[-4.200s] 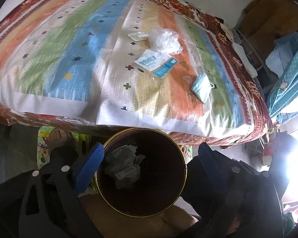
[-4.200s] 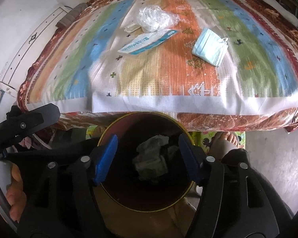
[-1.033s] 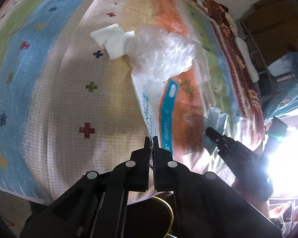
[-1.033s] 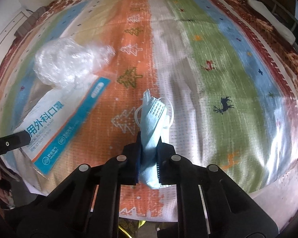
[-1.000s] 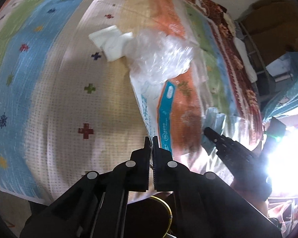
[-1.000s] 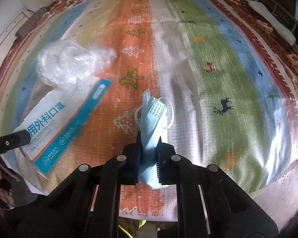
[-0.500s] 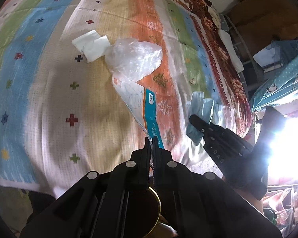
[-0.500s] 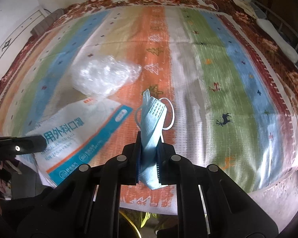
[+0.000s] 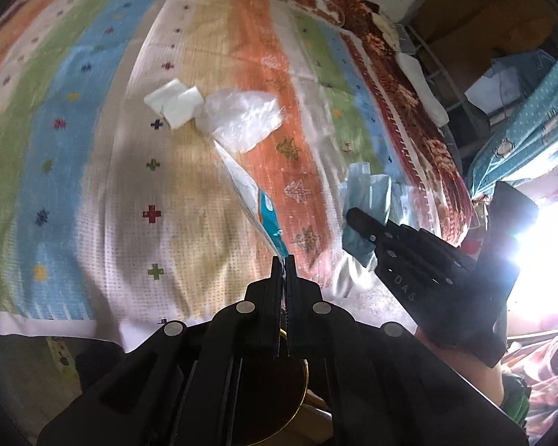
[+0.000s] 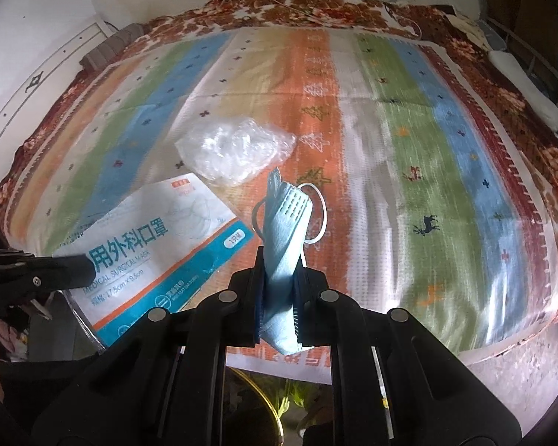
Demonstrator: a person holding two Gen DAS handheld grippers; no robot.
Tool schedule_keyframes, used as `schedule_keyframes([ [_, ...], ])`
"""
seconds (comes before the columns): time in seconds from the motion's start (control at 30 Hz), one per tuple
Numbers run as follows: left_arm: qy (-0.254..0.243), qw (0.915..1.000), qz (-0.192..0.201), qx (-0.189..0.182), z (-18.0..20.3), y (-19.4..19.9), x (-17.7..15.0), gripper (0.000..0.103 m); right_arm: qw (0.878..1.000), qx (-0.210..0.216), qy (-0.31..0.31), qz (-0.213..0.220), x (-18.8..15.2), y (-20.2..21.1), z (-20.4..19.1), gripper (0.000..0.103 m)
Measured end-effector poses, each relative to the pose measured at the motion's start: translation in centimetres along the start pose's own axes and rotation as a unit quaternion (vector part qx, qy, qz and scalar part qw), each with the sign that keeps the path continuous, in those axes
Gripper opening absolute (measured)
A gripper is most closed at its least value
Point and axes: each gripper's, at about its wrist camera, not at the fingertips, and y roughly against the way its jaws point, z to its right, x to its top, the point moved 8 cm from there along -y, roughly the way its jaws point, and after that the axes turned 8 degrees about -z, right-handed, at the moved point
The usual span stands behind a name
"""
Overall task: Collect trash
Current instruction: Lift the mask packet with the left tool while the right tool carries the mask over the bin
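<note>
We note both grippers have risen off the bed since a second ago: the left gripper (image 9: 283, 260) pinches the mask packet (image 10: 156, 249), the right gripper (image 10: 279, 278) the blue mask (image 10: 284, 230). Only the left view shows us a white tissue (image 9: 175, 106) beyond its tips, touching the clear plastic bag (image 9: 241, 119).

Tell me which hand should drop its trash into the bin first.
Probably the right. Its gripper clamps the whole blue mask, hanging free above the bin rim. The left gripper pinches only a corner of the mask wrapper, which trails toward the bedspread.
</note>
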Motion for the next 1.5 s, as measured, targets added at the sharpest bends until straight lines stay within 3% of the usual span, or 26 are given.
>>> schedule_keyframes([
  [0.33, -0.043, 0.9971, 0.027, 0.057, 0.3, 2.5, -1.2, 0.001, 1.000, 0.015, 0.007, 0.018, -1.2, 3.0, -1.5, 0.011],
  [0.93, -0.070, 0.9933, 0.060, 0.070, 0.2, 5.8, -6.6, 0.001, 0.997, 0.052, 0.028, 0.044, -4.7, 7.6, -4.8, 0.011],
  [1.5, -0.073, 0.9938, 0.069, 0.047, 0.1, 6.9, -12.7, 0.001, 0.994, 0.080, 0.045, 0.059, -10.8, 10.8, -7.2, 0.011],
])
